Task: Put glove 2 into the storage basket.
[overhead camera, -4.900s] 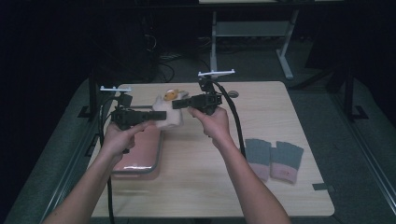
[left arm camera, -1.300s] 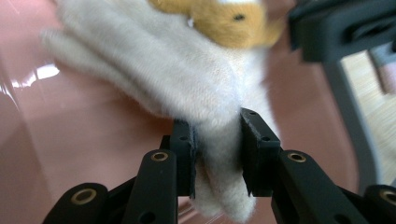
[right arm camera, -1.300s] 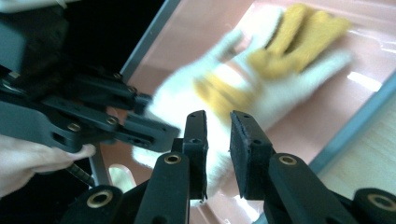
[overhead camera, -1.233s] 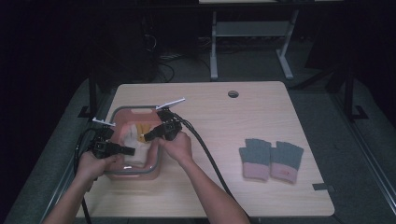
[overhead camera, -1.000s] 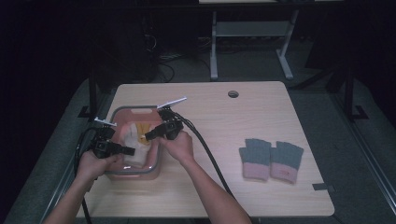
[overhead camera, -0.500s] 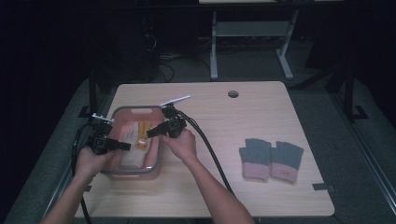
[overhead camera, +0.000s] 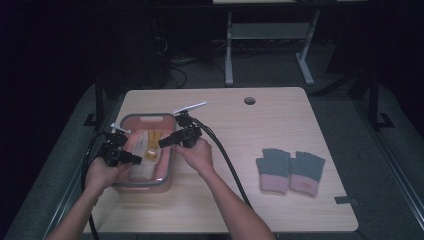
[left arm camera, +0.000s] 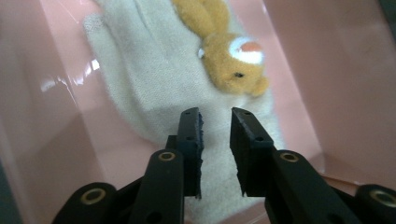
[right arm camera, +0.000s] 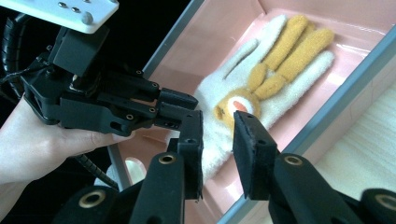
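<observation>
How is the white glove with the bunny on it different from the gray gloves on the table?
The white glove is cream with an orange bunny; the gray gloves are gray-green with pink cuffs. The white glove lies inside the pink bin, between both grippers; the gray gloves lie side by side on the bare table, away from the hands. Both look soft and knitted.

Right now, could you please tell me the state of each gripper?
Left gripper: jaws apart over the cream glove in the pink bin, holding nothing.
Right gripper: jaws apart, just opening, holding nothing.
</observation>
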Tool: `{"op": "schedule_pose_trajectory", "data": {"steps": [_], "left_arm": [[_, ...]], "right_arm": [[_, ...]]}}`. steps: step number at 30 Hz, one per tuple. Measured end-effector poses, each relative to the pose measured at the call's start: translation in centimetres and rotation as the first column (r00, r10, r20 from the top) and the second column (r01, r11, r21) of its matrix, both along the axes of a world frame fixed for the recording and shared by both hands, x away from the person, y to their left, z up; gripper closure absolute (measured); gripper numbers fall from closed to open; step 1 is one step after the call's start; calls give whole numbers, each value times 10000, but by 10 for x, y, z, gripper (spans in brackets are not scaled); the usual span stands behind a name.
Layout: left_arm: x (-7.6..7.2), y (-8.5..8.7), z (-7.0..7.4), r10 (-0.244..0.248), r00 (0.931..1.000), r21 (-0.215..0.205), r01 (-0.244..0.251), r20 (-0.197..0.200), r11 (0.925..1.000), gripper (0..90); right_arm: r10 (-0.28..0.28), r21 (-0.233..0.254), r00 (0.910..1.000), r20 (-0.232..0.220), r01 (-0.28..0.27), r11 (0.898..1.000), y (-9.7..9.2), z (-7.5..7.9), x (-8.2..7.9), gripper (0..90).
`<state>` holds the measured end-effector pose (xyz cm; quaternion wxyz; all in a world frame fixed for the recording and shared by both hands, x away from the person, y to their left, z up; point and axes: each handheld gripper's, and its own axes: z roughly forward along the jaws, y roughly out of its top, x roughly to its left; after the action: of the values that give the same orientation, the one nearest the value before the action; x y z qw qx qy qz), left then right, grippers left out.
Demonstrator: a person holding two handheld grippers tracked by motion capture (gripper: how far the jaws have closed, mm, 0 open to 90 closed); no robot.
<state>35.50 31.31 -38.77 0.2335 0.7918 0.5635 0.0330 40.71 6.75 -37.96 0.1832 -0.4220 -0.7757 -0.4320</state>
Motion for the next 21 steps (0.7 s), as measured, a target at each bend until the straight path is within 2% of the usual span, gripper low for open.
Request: {"op": "schedule_pose_trajectory", "data": {"steps": [4,9,12,21], "left_arm": [[-3,2,10,-105,9997,-293,112,231,9995,709],[-6,2,19,80,9986,-650,-46,515,9979,677],[-7,2,24,161,9971,-1023,-84,746,9947,647],[-7,-7,38,102,9935,-1454,65,1137,9893,616]], "right_arm": [[-37,65,10000,29,37,10000,-5,3,-2,719],[-242,133,9997,66,241,9996,-16,4,-1,702],[-345,176,9994,78,343,9993,-22,4,0,692],[-494,268,9987,154,489,9984,-39,6,1,681]]}}
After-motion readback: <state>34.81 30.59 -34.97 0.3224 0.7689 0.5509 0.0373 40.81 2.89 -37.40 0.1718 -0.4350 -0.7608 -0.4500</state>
